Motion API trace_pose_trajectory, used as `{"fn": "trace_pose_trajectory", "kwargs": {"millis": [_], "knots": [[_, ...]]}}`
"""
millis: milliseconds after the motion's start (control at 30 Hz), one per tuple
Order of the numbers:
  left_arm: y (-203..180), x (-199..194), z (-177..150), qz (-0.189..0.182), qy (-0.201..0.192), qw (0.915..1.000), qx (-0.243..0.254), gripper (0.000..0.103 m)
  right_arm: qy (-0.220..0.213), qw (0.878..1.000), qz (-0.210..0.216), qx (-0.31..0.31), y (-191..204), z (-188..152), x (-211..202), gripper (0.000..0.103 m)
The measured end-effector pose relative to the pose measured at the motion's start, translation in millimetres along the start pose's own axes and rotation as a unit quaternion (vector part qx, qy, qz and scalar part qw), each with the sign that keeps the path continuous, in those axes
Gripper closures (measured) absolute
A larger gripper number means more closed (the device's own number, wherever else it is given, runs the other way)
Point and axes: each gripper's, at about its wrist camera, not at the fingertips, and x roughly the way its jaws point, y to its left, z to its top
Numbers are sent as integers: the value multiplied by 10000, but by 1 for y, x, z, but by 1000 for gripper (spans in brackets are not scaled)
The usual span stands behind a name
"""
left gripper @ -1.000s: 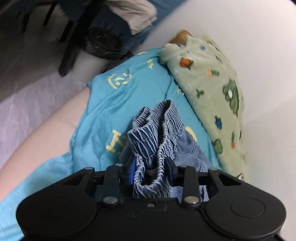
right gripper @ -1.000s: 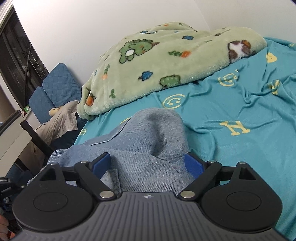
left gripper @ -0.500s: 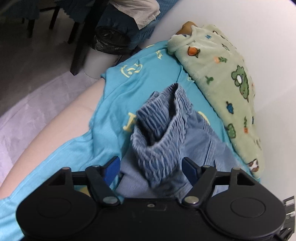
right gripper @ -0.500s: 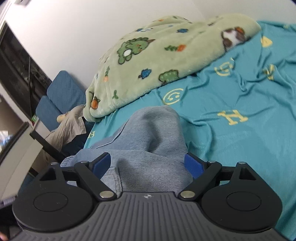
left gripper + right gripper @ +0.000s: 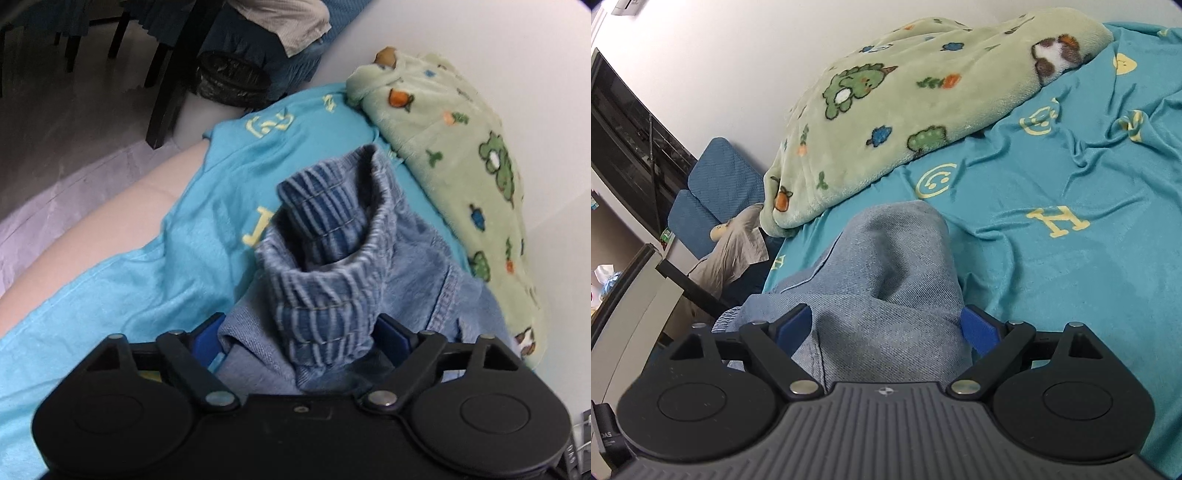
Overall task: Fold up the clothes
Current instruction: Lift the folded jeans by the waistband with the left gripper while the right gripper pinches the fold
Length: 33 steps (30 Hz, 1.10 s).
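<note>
Between opening left gripper [image 5: 301,334] jaws: denim shorts [image 5: 332,258] waistband, unpinched; right gripper [image 5: 886,325] jaws spread.

Black tongs [image 5: 301,334], blue pads [image 5: 979,326]

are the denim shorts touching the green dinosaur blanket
Cannot tell: in the left wrist view the denim shorts overlap the green dinosaur blanket's edge, showing neither contact nor gap plainly.
</note>
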Motion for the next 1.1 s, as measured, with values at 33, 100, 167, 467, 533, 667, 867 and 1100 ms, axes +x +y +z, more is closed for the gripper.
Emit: {"fn": "trace_pose_trajectory", "kwargs": {"millis": [33,100,167,467,533,667,867,1100], "knots": [[0,-1,1,-52,3,10000,-46,26,3,10000,21,42,-2,1,2,11],[0,-7,2,-317,-14,9993,-214,27,37,9999,67,102,-5,3,6,11],[2,-12,5,-660,-73,9967,-463,27,86,9998,99,157,-10,4,10,10],[5,5,7,-551,25,9967,-591,29,690,9934,576,717,-31,8,29,13],[3,7,4,-461,20,9977,-499,28,665,9930,674,710,-29,9,27,13],[10,12,3,-506,46,9962,-706,27,470,9897,1111,775,-23,15,18,13],[3,13,3,-414,20,9982,-440,28,630,9921,888,616,-24,10,29,12],[7,18,5,-458,28,9966,-689,28,638,9932,744,627,-11,12,34,14]]}}
